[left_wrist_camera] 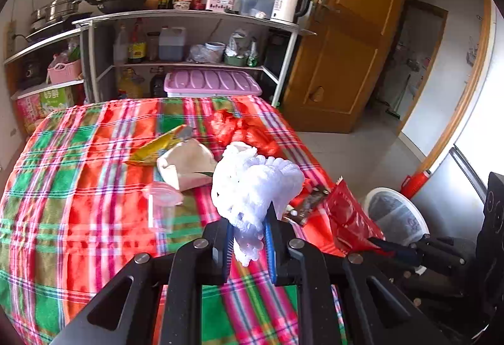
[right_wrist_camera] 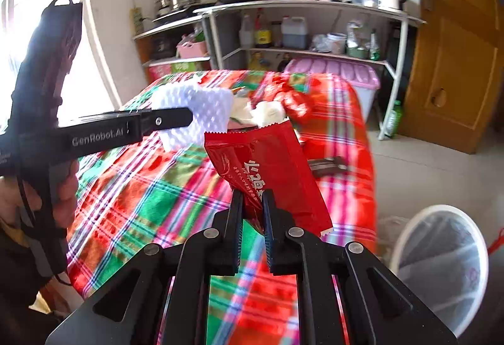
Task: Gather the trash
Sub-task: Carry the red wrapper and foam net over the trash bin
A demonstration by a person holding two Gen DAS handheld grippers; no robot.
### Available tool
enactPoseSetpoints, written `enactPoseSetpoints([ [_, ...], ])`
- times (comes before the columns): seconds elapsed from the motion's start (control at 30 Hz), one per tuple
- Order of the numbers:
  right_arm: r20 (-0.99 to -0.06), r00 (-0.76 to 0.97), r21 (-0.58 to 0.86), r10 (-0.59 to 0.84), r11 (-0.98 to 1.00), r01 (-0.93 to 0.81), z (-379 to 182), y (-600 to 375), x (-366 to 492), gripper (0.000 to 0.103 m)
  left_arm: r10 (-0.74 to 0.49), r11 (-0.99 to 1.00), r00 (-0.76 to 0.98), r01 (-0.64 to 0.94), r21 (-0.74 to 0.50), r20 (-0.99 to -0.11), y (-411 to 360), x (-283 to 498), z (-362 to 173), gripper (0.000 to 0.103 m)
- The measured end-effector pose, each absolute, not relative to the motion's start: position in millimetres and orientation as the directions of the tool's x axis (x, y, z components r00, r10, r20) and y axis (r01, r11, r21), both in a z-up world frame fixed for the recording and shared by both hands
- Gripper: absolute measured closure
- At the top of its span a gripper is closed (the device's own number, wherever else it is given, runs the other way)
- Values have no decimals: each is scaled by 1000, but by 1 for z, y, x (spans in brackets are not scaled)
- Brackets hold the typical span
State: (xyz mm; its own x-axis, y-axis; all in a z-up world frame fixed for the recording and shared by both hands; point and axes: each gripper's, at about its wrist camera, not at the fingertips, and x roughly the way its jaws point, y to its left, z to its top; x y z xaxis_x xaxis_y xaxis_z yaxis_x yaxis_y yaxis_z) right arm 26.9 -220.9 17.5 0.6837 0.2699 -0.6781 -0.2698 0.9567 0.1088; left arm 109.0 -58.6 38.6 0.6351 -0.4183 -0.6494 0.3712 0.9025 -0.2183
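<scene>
My left gripper (left_wrist_camera: 249, 228) is shut on a white foam fruit net (left_wrist_camera: 252, 184) and holds it above the plaid tablecloth (left_wrist_camera: 78, 187). The net also shows in the right wrist view (right_wrist_camera: 201, 115), with the left gripper (right_wrist_camera: 186, 118) on it. My right gripper (right_wrist_camera: 253, 203) is shut on a red snack wrapper (right_wrist_camera: 271, 165), lifted over the table's right edge; the wrapper shows in the left wrist view (left_wrist_camera: 349, 216). On the table lie a crumpled red plastic bag (left_wrist_camera: 242, 127), a yellow wrapper (left_wrist_camera: 157, 146), a beige paper piece (left_wrist_camera: 189, 165), a clear plastic cup (left_wrist_camera: 160, 206) and a dark wrapper (left_wrist_camera: 308, 203).
A white-rimmed trash bin lined with a clear bag (right_wrist_camera: 441, 263) stands on the floor right of the table, also in the left wrist view (left_wrist_camera: 397, 216). Behind the table are kitchen shelves (left_wrist_camera: 189, 17), a pink storage box (left_wrist_camera: 211, 83) and a wooden door (left_wrist_camera: 352, 39).
</scene>
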Motion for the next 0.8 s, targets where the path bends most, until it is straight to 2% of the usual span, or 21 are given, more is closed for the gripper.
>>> enactPoseSetpoints([
  [0.33,-666,733,88,143,990,-114,29,-282,-2,91,-521,829,563,513,-223,-641,-129,91,46,86],
  [0.8,-697,717,90,-14,990,107,16,-378,-39,91,-599,731,408,629,-264,-688,-231,80,22,85],
])
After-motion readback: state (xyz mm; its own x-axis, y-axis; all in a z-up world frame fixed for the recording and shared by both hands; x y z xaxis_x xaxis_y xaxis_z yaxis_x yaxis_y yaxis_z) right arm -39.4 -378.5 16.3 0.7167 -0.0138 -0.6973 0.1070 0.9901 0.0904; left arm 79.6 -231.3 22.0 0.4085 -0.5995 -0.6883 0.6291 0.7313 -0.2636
